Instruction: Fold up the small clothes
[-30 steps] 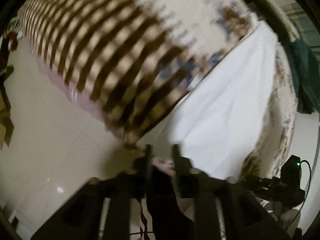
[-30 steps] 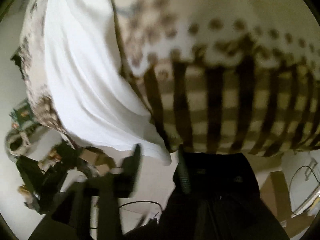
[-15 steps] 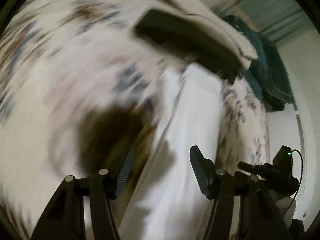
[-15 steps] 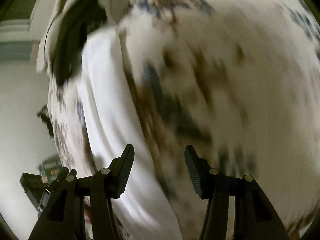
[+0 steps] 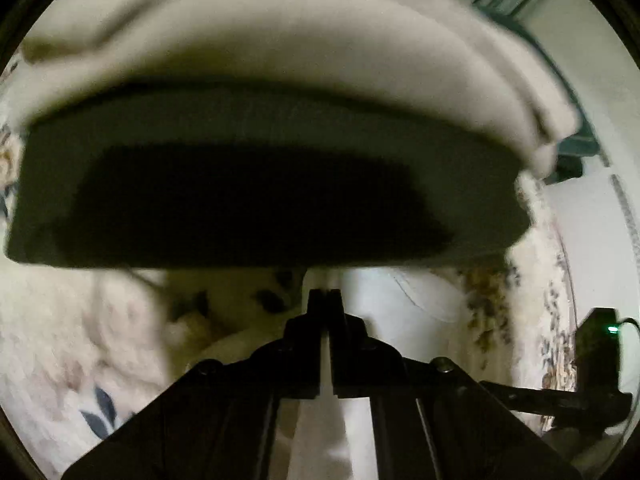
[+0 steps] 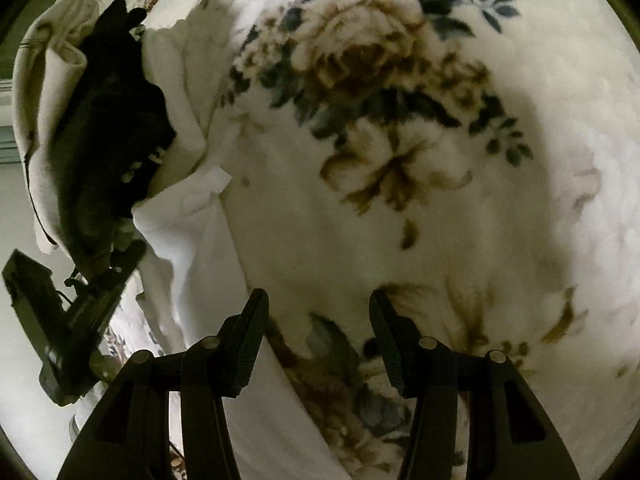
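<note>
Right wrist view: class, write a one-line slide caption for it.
Open right tool hovers over a floral blanket, with white cloth and a dark garment at left.

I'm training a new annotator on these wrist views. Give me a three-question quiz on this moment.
1. True or false: the left gripper is shut.
2. The right gripper hovers over: A) the floral fleece blanket, B) a wooden floor, C) a metal sink.
3. Fill in: the folded dark garment lies beneath a folded ____ cloth.

Key: 1 true; 2 A; 3 cream.
</note>
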`<state>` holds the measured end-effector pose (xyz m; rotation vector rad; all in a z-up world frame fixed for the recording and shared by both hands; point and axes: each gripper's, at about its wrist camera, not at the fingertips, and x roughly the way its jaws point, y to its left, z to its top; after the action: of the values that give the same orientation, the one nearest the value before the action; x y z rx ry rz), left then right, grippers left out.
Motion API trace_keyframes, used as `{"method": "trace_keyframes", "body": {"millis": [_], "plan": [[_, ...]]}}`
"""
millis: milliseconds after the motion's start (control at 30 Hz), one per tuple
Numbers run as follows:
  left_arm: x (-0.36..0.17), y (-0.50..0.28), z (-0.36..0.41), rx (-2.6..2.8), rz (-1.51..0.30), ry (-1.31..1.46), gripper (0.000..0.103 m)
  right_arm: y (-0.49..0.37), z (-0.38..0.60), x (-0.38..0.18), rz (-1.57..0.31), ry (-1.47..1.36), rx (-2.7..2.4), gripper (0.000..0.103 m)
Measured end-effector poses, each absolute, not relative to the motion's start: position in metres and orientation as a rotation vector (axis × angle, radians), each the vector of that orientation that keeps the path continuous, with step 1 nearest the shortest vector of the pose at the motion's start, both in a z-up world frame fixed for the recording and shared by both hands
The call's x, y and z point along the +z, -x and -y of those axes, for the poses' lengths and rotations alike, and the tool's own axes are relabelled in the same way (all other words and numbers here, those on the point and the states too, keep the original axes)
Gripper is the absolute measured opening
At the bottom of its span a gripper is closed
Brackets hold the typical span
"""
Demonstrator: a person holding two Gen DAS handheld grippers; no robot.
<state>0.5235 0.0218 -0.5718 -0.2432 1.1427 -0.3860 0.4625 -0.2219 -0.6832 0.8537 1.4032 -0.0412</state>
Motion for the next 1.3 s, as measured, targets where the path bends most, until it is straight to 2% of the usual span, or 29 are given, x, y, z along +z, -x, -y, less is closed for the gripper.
{"method": "trace_keyframes", "body": {"millis": [167, 433, 500, 533, 600, 633, 667, 733, 767, 800, 833, 933, 1033, 1100, 1133, 1167, 1200, 1267, 1300], "plan": [[-0.547, -0.512, -0.055, -0.380, -1.079, 0.305, 0.001, -0.471, 0.216, -0.688, -1.395, -0.859, -0.039, 0.055], [-0.586, -0.522, -0.105, -0.347, -1.179, 0.462, 0.002, -0.488, 0.206, -0.670, -1.351, -0.836, 0.055, 0.055], [-0.591, -0.520, -0.119, -0.374, -1.194, 0.575, 0.006, -0.502, 0.198, -0.668, -1.336, -0.823, 0.122, 0.068], [-0.593, -0.518, -0.127, -0.365, -1.198, 0.615, 0.013, -0.511, 0.194, -0.670, -1.335, -0.824, 0.162, 0.075], [-0.596, -0.513, -0.133, -0.383, -1.192, 0.676, 0.036, -0.528, 0.188, -0.679, -1.336, -0.838, 0.224, 0.075], [-0.600, -0.510, -0.135, -0.386, -1.192, 0.702, 0.059, -0.535, 0.185, -0.684, -1.344, -0.848, 0.252, 0.075], [-0.602, -0.507, -0.137, -0.391, -1.190, 0.715, 0.062, -0.545, 0.182, -0.691, -1.364, -0.857, 0.273, 0.075], [-0.611, -0.506, -0.130, -0.416, -1.220, 0.717, 0.062, -0.558, 0.179, -0.698, -1.377, -0.883, 0.295, 0.075], [-0.615, -0.508, -0.124, -0.424, -1.240, 0.700, 0.062, -0.564, 0.177, -0.698, -1.370, -0.885, 0.315, 0.064], [-0.619, -0.509, -0.117, -0.446, -1.248, 0.686, 0.062, -0.568, 0.175, -0.695, -1.352, -0.876, 0.329, 0.043], [-0.621, -0.510, -0.112, -0.454, -1.254, 0.675, 0.062, -0.572, 0.173, -0.689, -1.338, -0.861, 0.340, 0.005], [-0.631, -0.517, -0.097, -0.480, -1.282, 0.633, 0.062, -0.580, 0.179, -0.672, -1.286, -0.812, 0.251, 0.004], [-0.638, -0.524, -0.087, -0.489, -1.299, 0.626, 0.062, -0.585, 0.175, -0.678, -1.341, -0.799, 0.250, 0.008], [-0.639, -0.530, -0.081, -0.504, -1.293, 0.647, 0.062, -0.587, 0.175, -0.683, -1.358, -0.810, 0.271, 0.030], [-0.638, -0.531, -0.081, -0.513, -1.274, 0.664, 0.061, -0.587, 0.177, -0.685, -1.353, -0.846, 0.292, 0.052], [-0.637, -0.532, -0.081, -0.514, -1.255, 0.674, 0.059, -0.587, 0.178, -0.689, -1.348, -0.895, 0.316, 0.056], [-0.637, -0.532, -0.081, -0.513, -1.237, 0.681, 0.057, -0.586, 0.177, -0.691, -1.353, -0.921, 0.336, 0.056], [-0.636, -0.533, -0.080, -0.499, -1.228, 0.667, 0.005, -0.589, 0.170, -0.696, -1.370, -0.936, 0.381, 0.055], [-0.636, -0.533, -0.080, -0.500, -1.232, 0.666, 0.005, -0.590, 0.167, -0.694, -1.360, -0.926, 0.400, 0.048]]}}
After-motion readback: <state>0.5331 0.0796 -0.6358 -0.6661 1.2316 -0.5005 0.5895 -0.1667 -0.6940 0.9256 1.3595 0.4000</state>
